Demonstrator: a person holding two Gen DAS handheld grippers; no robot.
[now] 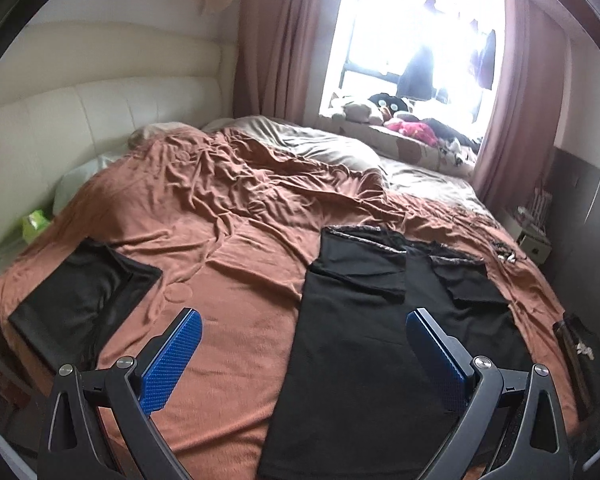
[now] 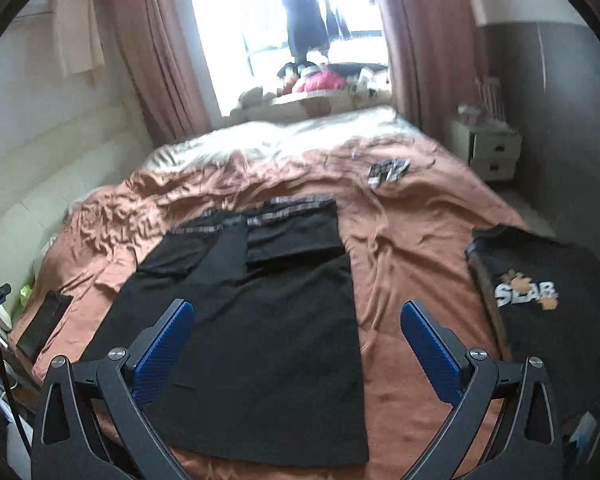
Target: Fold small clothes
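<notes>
Left wrist view: sits above the bed's (image 1: 228,248) near edge, looking along its fingers toward the window (image 1: 416,40).
Right wrist view: similar height, further right, facing the same window (image 2: 284,20).
Shared: the black garment (image 1: 364,340) (image 2: 268,320), rust bedcover, curtains.

A shirt (image 2: 260,320) lies flat in the middle of the bed (image 2: 400,240), both sleeves turned in over its far half. To the shirt's left, near the bed's edge, rests a folded garment (image 1: 84,300). To the shirt's right, at the opposite edge, sits a printed shirt (image 2: 540,292). Beyond the shirt and a little right, small wrappers (image 2: 388,170) lie on the cover. Farther behind the shirt, a windowsill (image 1: 412,136) carries stuffed toys (image 1: 384,110) beneath the window (image 1: 412,40). The headboard (image 1: 80,120) stands left of the shirt, past the rumpled bedding. A small drawer unit (image 2: 492,152) stands off the bed, right of the shirt and behind the printed shirt.
</notes>
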